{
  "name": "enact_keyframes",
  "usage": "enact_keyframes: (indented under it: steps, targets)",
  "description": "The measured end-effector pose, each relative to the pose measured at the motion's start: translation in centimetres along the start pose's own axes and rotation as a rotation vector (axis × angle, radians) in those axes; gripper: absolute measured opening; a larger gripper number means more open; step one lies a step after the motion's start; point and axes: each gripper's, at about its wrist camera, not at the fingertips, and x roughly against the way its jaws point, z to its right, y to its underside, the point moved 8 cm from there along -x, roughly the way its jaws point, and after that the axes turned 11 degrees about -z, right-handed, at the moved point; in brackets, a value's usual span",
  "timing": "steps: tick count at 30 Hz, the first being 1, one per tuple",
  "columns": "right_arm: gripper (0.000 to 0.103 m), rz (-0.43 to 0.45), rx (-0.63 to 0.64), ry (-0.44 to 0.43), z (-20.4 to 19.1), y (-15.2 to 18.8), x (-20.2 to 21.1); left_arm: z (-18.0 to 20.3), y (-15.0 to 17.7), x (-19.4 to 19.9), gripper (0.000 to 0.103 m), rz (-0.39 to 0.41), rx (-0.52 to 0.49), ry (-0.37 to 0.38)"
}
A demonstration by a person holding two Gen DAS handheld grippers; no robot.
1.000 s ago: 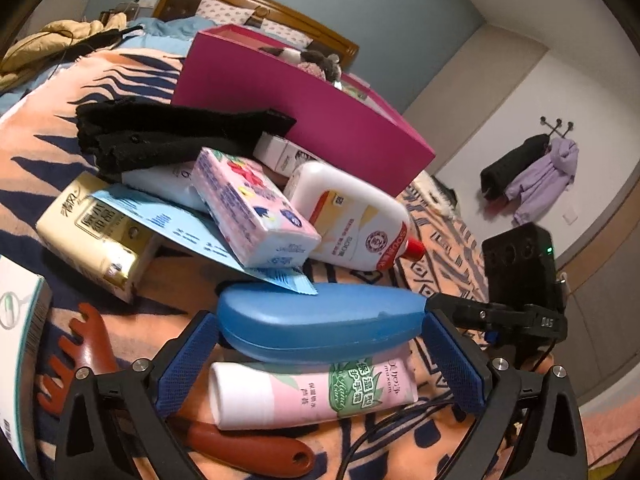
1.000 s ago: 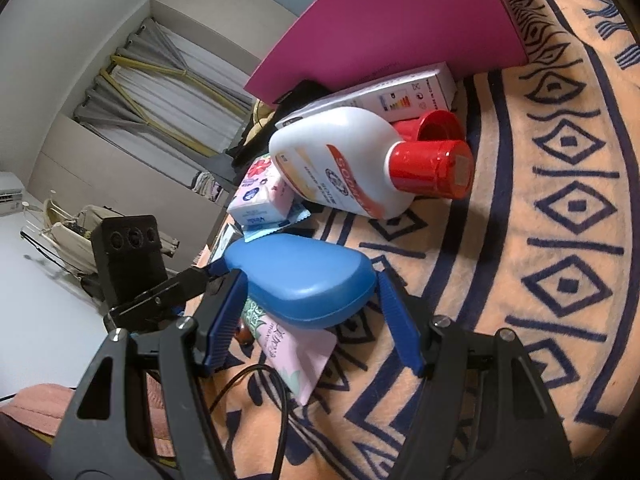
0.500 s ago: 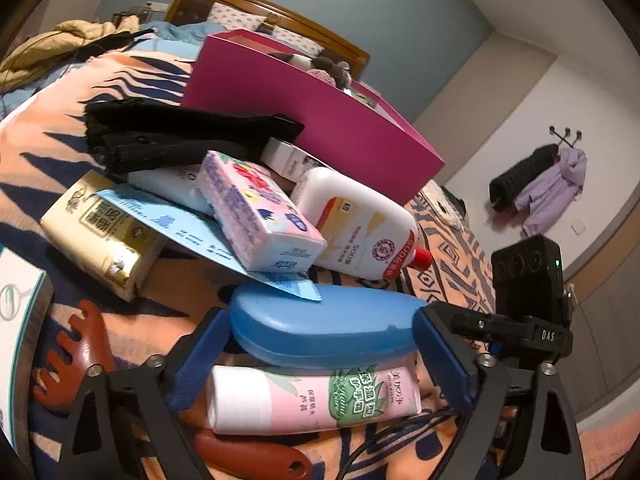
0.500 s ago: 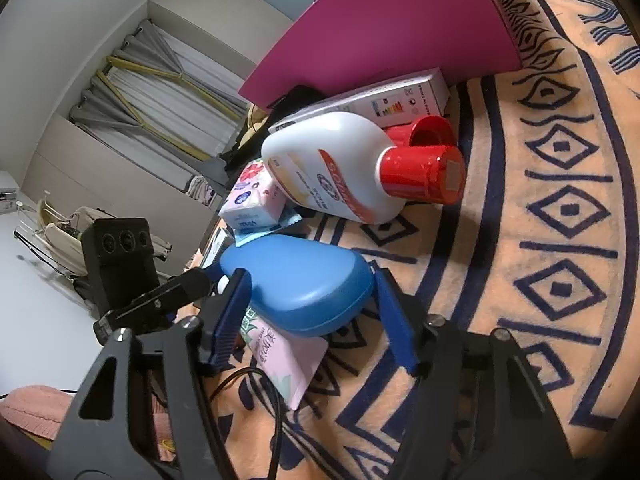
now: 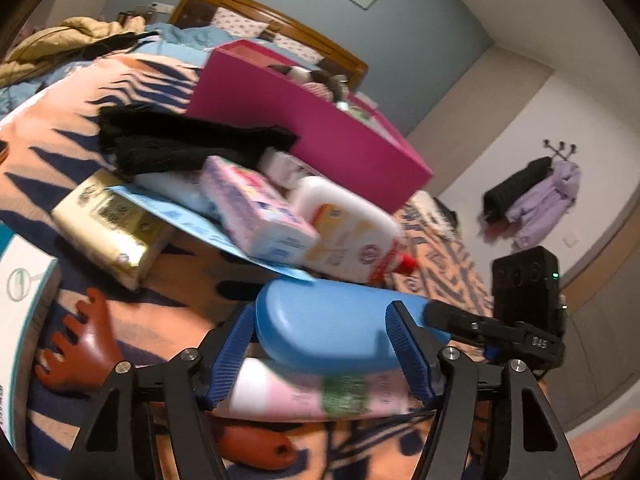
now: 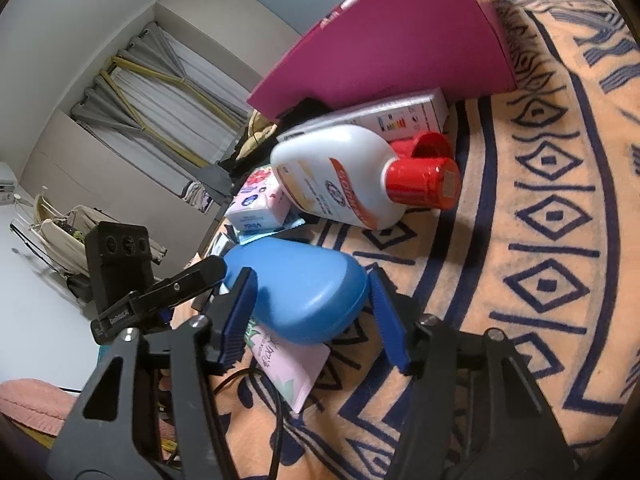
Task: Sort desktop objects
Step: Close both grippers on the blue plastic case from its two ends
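Note:
A blue oval case (image 5: 332, 326) sits between the fingers of both grippers. My left gripper (image 5: 324, 344) has closed on its left end and holds it above a pink tube (image 5: 316, 394). My right gripper (image 6: 312, 314) straddles the case (image 6: 296, 292) at its other end; its left pad touches the case, its right pad stands a little off. A white bottle with a red cap (image 6: 360, 184), a pink tissue pack (image 5: 256, 210) and a magenta box (image 5: 304, 128) lie beyond.
A gold tissue pack (image 5: 108, 228), a black cloth (image 5: 180, 144), a brown back scratcher (image 5: 80, 344) and a white box (image 5: 20, 304) lie on the patterned orange blanket (image 6: 552, 240). A long white carton (image 6: 400, 116) leans by the magenta box (image 6: 392, 40).
My left gripper's jaws have narrowed onto the blue case and lifted it somewhat, with motion blur. The right gripper has stayed around the case's other end.

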Motion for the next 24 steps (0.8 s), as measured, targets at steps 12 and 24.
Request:
enact_keyframes:
  steps: [12,24]
  targets:
    - [0.057,-0.016,0.005,-0.018,0.0,1.3,0.3,1.9,0.8,-0.9,0.069,-0.057,-0.063,0.038]
    - [0.065,-0.028,-0.029,-0.025,1.1,3.1,1.4,2.5,0.2,-2.3,0.077,-0.101,-0.095,0.025]
